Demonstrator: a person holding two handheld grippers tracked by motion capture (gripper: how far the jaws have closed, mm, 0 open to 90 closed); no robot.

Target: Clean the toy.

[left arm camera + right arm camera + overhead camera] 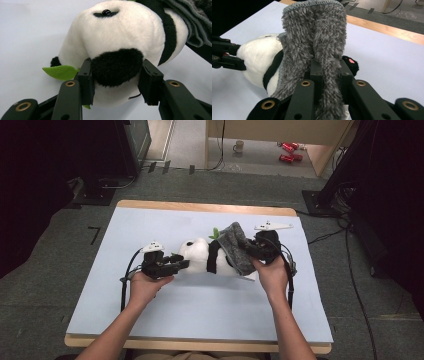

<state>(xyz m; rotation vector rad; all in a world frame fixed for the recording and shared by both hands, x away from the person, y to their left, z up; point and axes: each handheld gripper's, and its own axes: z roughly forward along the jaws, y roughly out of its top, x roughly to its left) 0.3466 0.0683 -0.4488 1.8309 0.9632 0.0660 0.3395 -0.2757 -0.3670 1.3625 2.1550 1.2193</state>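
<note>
A black-and-white panda plush lies on its side in the middle of the pale blue mat. My left gripper comes at its head from the left. In the left gripper view the jaws are shut on a black fuzzy ear of the panda, with a green felt leaf beside it. My right gripper is shut on a fold of grey fluffy cloth that drapes over the panda's body. In the right gripper view the cloth stands up between the jaws, hiding part of the panda.
The mat covers a wooden table whose far edge shows as a bare strip. Dark equipment stands on the carpet left and right. A mug and red cans lie on the floor far behind. A black paw pokes out past the cloth.
</note>
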